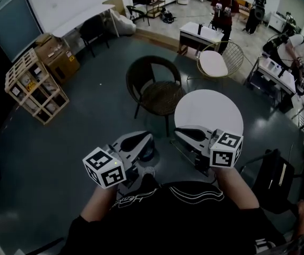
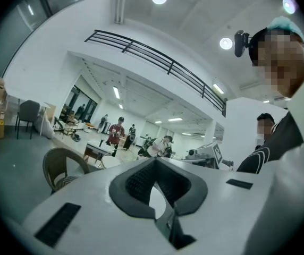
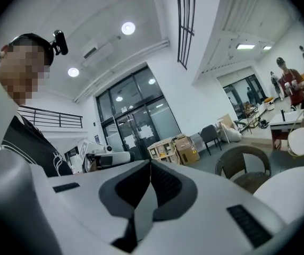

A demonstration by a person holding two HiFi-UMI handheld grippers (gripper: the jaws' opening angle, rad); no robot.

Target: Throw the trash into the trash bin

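No trash and no trash bin show in any view. My left gripper (image 1: 148,137) and my right gripper (image 1: 179,132) are held up level in front of my chest, their tips pointing toward each other a short way apart. In the left gripper view the left gripper (image 2: 154,161) has its dark pads meeting at the tip, with nothing between them. The right gripper (image 3: 149,164) looks the same in its own view: jaws together and empty. Each gripper's camera sees the other gripper and me behind it.
A round white table (image 1: 210,113) stands just beyond the grippers, with a dark wicker chair (image 1: 154,86) behind it and a wire chair with a white seat (image 1: 216,62) farther back. A wooden crate (image 1: 35,86) and cardboard boxes (image 1: 61,60) are at the left. People (image 1: 225,7) stand at the back.
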